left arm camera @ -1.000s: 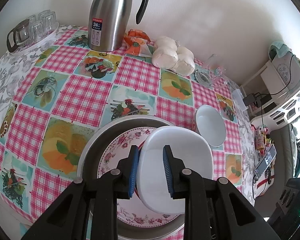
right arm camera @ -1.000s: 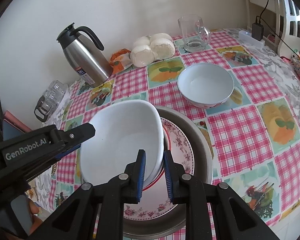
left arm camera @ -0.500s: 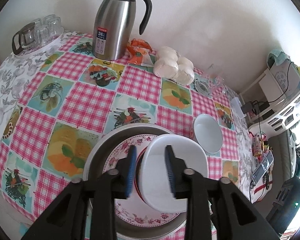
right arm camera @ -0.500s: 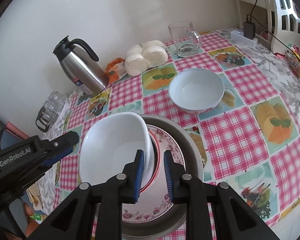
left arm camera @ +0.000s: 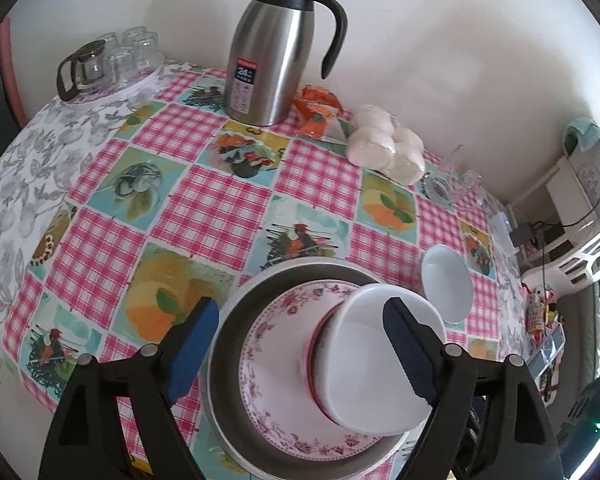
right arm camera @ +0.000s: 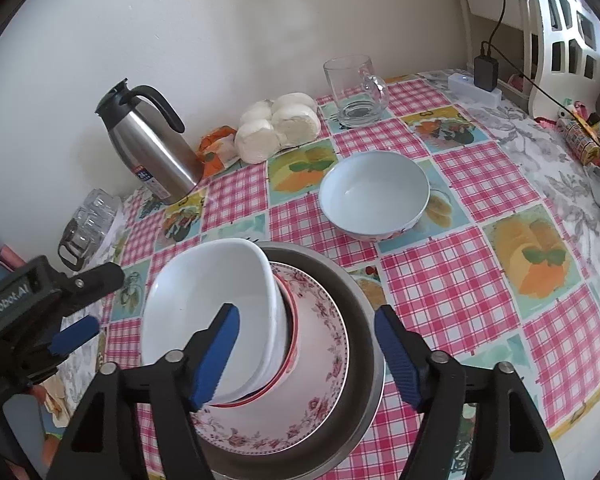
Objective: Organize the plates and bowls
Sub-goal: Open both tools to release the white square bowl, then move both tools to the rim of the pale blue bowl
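Dishes stacked in a metal pan, both tongs spread wide.

The white square bowl (right arm camera: 212, 320) sits on a red-rimmed dish, on the flowery plate (left arm camera: 276, 368), inside the metal pan (right arm camera: 360, 320) on the surface (left arm camera: 220, 216). The left tongs (left arm camera: 300, 356) and right tongs (right arm camera: 308, 356) have just been opening and pinch nothing. A round white bowl (right arm camera: 374, 196) sits apart, past the pan.
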### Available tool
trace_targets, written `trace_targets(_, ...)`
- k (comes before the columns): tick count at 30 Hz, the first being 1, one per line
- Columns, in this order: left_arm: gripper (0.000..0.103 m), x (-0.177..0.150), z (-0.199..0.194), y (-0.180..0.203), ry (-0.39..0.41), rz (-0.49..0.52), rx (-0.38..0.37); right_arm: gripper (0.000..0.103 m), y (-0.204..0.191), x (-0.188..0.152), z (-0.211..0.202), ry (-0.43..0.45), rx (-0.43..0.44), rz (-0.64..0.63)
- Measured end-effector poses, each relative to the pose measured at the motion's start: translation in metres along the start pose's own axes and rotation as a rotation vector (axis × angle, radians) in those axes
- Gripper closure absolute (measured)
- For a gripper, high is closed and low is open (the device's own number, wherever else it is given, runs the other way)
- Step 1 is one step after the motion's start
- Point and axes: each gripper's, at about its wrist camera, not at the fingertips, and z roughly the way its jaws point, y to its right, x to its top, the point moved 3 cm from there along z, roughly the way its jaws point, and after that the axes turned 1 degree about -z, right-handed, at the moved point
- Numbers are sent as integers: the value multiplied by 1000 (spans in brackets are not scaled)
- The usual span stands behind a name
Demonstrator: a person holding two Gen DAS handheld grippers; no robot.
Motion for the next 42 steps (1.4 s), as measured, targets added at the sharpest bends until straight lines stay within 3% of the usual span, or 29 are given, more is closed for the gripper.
trace_targets(6, 9, 0, 0, -1, 27, 24, 56, 16, 2, 1, 0, 18, -24, -14)
trace_targets(12, 9, 1, 0, -1, 39, 39, 83, 3, 3, 2, 0, 30, -38, -16)
trace_targets(35, 8, 0, 2, -1, 39, 47, 123, 0, 12, 5, -4, 78, -44, -7)
trace_targets(42, 8, -1, 3, 8, 38, 57, 119, 0, 29, 15, -14, 135, -58, 22)
